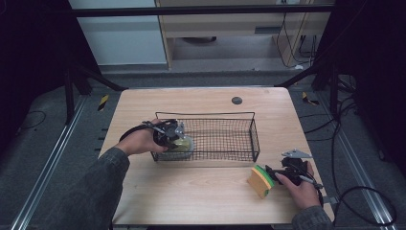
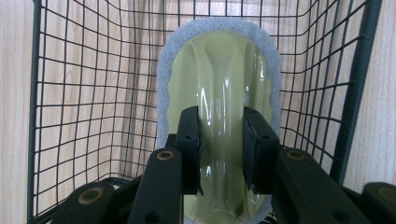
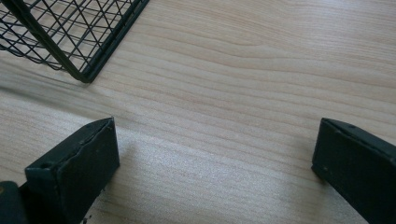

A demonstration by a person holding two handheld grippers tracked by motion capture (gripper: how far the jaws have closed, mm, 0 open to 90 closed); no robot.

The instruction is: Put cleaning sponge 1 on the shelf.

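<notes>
A black wire basket (image 1: 254, 136) stands in the middle of the wooden table (image 1: 201, 196). At its left end my left gripper (image 1: 178, 136) reaches in over the rim. It is shut on a scrubber (image 1: 186, 145) with a glossy yellow-green handle and a grey pad. In the left gripper view the gripper (image 2: 221, 117) has both pads pressed on the handle ridge of the scrubber (image 2: 219, 65), with the basket mesh (image 2: 93, 93) behind. A yellow sponge with a green layer (image 1: 261, 181) lies at the front right, just left of my right gripper (image 1: 274, 172). The right gripper (image 3: 215, 140) stands open over bare wood.
A small dark round disc (image 1: 236, 100) sits near the table's far edge. A corner of the basket (image 3: 84, 70) shows at the upper left of the right gripper view. Black frame struts and cables run beside the table (image 1: 330, 81).
</notes>
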